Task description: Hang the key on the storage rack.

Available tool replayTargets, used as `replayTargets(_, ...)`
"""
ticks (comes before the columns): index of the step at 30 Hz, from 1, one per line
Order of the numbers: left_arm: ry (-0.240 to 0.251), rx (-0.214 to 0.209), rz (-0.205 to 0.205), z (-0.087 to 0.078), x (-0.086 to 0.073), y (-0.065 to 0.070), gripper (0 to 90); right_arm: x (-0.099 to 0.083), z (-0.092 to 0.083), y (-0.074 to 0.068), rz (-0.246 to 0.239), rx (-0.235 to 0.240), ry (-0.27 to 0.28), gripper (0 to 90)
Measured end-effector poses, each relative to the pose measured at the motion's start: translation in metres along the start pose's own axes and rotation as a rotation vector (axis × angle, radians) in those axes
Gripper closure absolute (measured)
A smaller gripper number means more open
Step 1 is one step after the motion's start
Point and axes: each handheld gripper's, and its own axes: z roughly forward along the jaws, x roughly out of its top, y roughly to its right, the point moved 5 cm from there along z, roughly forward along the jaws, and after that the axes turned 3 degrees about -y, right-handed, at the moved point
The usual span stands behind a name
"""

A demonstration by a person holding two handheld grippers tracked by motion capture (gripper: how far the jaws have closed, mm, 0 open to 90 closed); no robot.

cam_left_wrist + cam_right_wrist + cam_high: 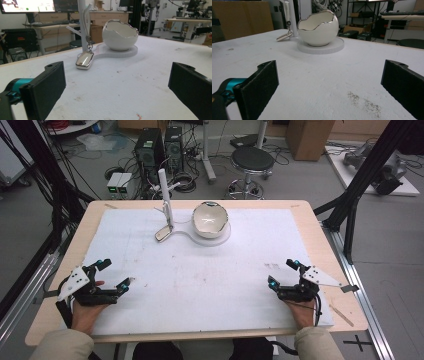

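Note:
A white egg-shaped bowl [210, 219] with a silver rim sits on a round white base at the far middle of the white mat [200, 280]. Beside it stands a white post [164, 195], and a silver tag [163, 234] hangs from it by a short chain, its lower end resting on the mat. In the left gripper view the bowl [121, 35] is ahead and the tag [85, 60] lies to its left. The right gripper view has the bowl [318, 28] straight ahead. My left gripper [114, 274] rests open at the near left, and my right gripper [282, 272] rests open at the near right. Both hold nothing.
The mat covers a wooden table [320, 245]. Faint stains [364, 102] mark the mat near the right gripper. Behind the table are a black stool [252, 160], computer towers [150, 150] and cables on the floor. Black frame struts [360, 180] rise at the right.

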Motion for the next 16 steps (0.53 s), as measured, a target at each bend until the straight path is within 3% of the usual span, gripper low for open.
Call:
replayTargets(9, 0.057, 0.041, -0.003, -0.0063, -0.0056, 0.0018, 1.7, -0.0001, -0.0002, -0.0002, -0.003, -0.004, 0.001, 0.4)
replayTargets(16, 0.049, 0.052, -0.008, -0.0058, -0.0058, 0.0014, 1.7, -0.0005, -0.0002, -0.0012, 0.001, -0.007, -0.005, 0.4)
